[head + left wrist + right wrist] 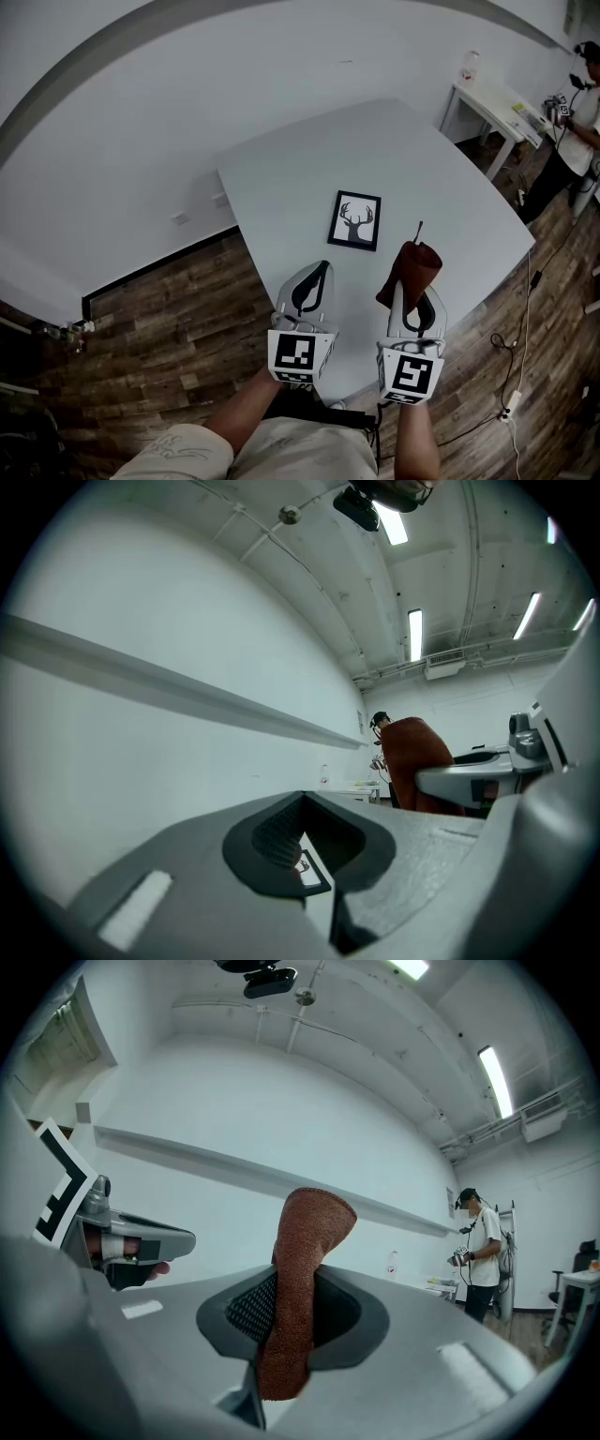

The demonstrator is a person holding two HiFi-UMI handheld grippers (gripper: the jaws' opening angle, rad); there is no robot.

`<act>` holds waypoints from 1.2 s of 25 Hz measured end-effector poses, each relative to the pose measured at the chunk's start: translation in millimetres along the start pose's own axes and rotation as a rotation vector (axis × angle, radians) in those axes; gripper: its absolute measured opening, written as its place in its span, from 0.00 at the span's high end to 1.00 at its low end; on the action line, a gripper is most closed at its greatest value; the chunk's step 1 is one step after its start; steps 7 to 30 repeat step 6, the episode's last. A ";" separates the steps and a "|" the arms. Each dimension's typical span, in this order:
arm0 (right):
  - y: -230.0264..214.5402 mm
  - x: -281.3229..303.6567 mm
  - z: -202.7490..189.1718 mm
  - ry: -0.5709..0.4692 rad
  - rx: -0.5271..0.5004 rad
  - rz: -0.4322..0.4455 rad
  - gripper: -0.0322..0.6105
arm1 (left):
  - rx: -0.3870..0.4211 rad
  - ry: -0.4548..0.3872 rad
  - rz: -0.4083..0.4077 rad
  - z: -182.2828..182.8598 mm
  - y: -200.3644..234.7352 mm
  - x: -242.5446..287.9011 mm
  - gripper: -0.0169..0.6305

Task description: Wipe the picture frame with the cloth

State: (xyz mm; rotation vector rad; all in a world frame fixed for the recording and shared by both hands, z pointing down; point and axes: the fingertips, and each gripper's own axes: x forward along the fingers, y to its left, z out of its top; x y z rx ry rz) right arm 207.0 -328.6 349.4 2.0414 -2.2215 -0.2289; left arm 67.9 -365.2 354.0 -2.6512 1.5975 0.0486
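A black picture frame (355, 221) with a deer print lies flat on the white table (450, 197), just ahead of both grippers. My right gripper (411, 289) is shut on a rust-brown cloth (412, 265), which sticks up out of the jaws (298, 1269). It hangs above the table's near edge, to the right of the frame. Beside it, my left gripper (323, 268) is shut with nothing in it, its tips short of the frame's near edge. In the left gripper view a sliver of the frame (312, 872) shows past the jaws, with the cloth (417, 761) off to the right.
A person (577, 103) stands at the far right by a second white table (497, 103) holding small items. Cables and a power strip (511, 403) lie on the wood floor to the right. A white wall runs behind the table.
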 end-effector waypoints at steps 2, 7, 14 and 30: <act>0.5 0.0 -0.9 0.001 0.001 0.000 0.79 | 0.001 0.008 0.000 -2.7 -0.1 -0.3 0.97; 1.4 -1.0 -1.4 0.004 0.004 -0.002 0.79 | -0.014 0.009 -0.009 -3.5 -2.3 -1.4 0.97; 1.4 -1.0 -1.4 0.004 0.004 -0.002 0.79 | -0.014 0.009 -0.009 -3.5 -2.3 -1.4 0.97; 1.4 -1.0 -1.4 0.004 0.004 -0.002 0.79 | -0.014 0.009 -0.009 -3.5 -2.3 -1.4 0.97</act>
